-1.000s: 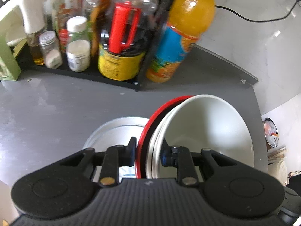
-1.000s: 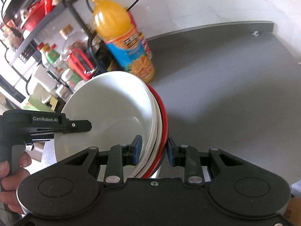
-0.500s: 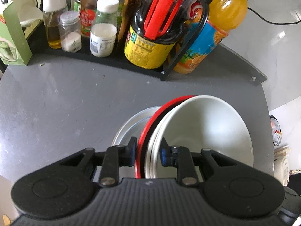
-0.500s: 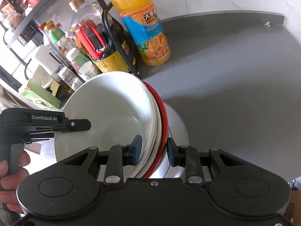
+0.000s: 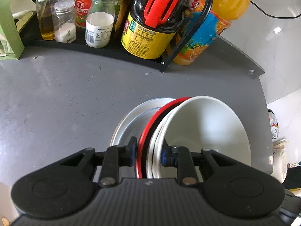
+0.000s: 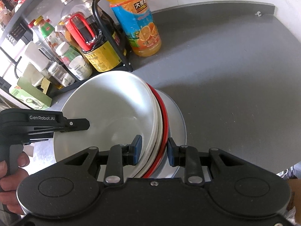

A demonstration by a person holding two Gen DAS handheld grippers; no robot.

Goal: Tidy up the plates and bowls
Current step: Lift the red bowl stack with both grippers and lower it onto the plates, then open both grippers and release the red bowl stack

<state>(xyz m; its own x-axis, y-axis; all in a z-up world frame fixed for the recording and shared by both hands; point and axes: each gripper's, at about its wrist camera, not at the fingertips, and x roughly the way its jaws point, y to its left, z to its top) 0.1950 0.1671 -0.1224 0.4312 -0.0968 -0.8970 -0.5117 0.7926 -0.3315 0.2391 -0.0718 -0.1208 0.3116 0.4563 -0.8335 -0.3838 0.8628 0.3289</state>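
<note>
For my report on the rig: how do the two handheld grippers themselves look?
Both grippers, left and right, are matte black plastic with ribbed bodies, two round side discs, silver rivets and blue pads on the jaws. The left one's side reads "GenRobot.AI" in white. No cables or sleeves show.

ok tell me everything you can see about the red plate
The red plate shows only as a glossy red rim, black inside in the left view, round and seemingly ceramic. It sits nested under the white bowls, between them and a pale plate below on the grey counter. The stack is tilted, its rim clamped by the left gripper and the right gripper.
</note>
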